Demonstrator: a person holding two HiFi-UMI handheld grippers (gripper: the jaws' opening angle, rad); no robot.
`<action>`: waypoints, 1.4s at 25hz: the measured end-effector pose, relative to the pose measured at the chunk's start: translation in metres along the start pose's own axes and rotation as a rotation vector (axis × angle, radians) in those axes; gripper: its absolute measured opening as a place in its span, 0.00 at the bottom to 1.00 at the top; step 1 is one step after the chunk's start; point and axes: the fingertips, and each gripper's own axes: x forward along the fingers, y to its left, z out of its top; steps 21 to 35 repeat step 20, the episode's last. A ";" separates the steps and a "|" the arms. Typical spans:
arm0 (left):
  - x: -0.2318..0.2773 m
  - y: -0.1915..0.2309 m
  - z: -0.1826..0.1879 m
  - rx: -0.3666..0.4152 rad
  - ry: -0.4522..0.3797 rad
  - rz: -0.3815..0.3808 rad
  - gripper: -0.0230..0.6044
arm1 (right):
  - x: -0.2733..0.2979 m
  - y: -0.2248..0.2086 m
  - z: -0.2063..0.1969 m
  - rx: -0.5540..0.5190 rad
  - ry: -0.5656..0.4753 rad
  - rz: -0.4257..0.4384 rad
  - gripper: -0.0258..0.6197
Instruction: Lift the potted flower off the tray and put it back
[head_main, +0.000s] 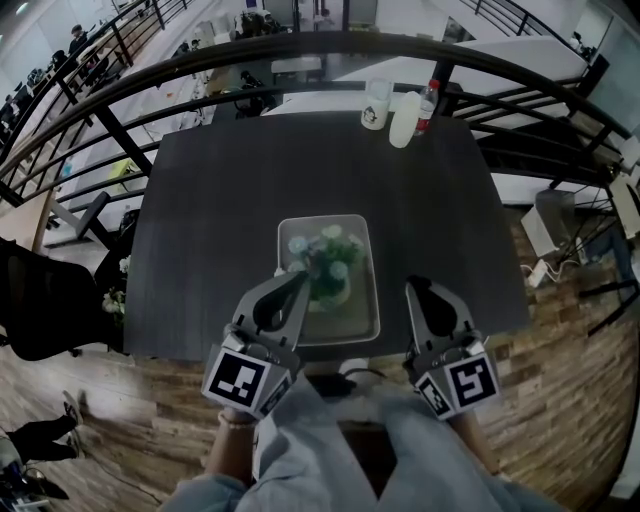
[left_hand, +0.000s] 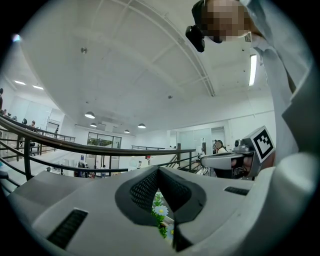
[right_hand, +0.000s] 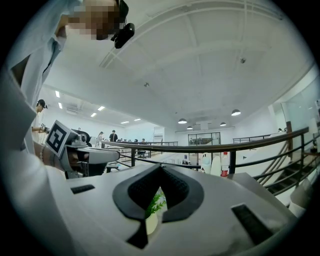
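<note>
A potted flower (head_main: 325, 262) with pale blooms and green leaves stands in a grey rectangular tray (head_main: 364, 312) near the front of the dark table (head_main: 220, 220). My left gripper (head_main: 298, 277) hovers at the tray's left front, its tips beside the plant, jaws shut with nothing in them. My right gripper (head_main: 416, 288) hangs right of the tray, apart from it, jaws shut and empty. In the left gripper view the closed tips (left_hand: 159, 170) meet above a gap where daisies (left_hand: 160, 210) show. In the right gripper view the closed tips (right_hand: 161, 167) stand over the leaves and pale pot (right_hand: 152, 212).
At the table's far edge stand a white cup (head_main: 376, 104), a pale bottle (head_main: 404, 120) and a red-capped bottle (head_main: 429, 104). A curved black railing (head_main: 330, 45) runs behind the table. Wooden floor lies at the near side, with a white box (head_main: 552, 222) at right.
</note>
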 end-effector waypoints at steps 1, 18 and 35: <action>0.000 0.000 0.001 -0.001 -0.009 -0.002 0.04 | 0.000 0.000 0.000 0.000 0.001 -0.001 0.04; -0.005 0.005 -0.005 -0.010 0.018 0.016 0.04 | 0.002 0.006 -0.002 -0.004 0.013 0.014 0.04; -0.003 0.003 -0.002 -0.012 -0.006 0.011 0.04 | 0.001 0.005 -0.002 -0.004 0.015 0.013 0.04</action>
